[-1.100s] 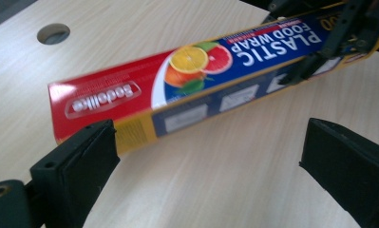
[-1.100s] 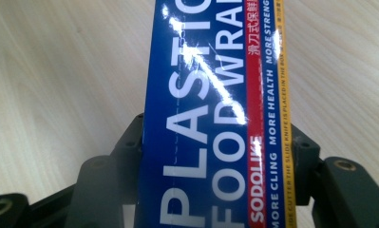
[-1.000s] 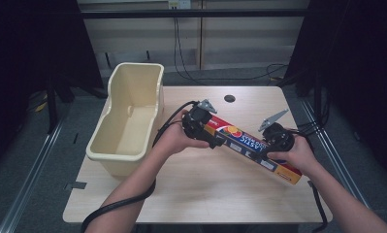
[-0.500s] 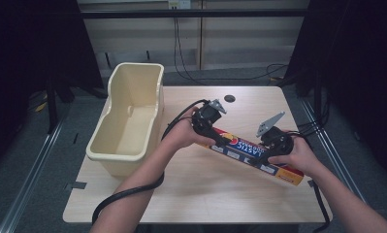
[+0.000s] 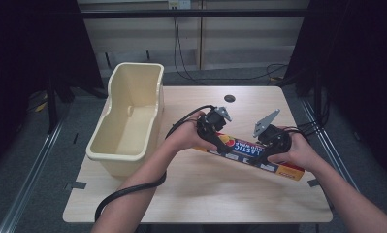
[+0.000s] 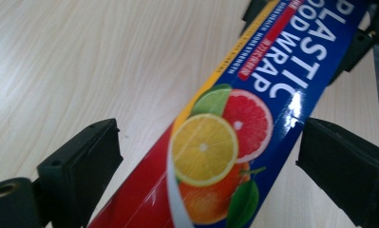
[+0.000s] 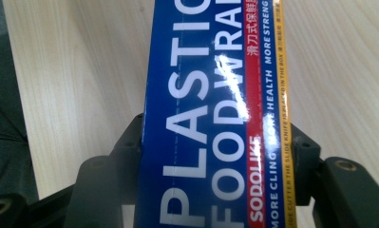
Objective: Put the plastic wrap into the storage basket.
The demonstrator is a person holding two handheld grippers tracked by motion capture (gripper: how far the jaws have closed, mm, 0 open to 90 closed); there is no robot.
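— While the person's forearms come in from the near edge of the pale wooden table (image 5: pixel 196 194), what do the two hands carry?

— Each holds a black two-jaw gripper. The right gripper (image 5: pixel 271 145) is clamped on the long blue, red and yellow cardboard box of plastic food wrap (image 5: pixel 251 153); in the right gripper view its jaws press on both long sides of that box (image 7: pixel 211 118), with the white lettering running up between them.

— And the left one?

— The left gripper (image 5: pixel 215 138) stands over the box's other end, the one printed with citrus slices. In the left gripper view its jaws sit wide on either side of the box (image 6: pixel 225 147), with bare table showing between each pad and the carton, so they do not press on it. They have just been closing a little with the box between them.

— Where does the box lie?

— On the table, slanted, its fruit end toward the middle and its yellow end toward the right edge, under the right hand (image 5: pixel 298 153).

— What lies farther off?

— A cream-coloured plastic tub (image 5: pixel 108 150) sits at the table's left side, well apart from the box, its long side running away from the person. Beyond the grippers, a small dark round hole (image 5: pixel 229 98) shows in the tabletop near the far edge. Black cables (image 5: pixel 133 191) trail from both grippers.
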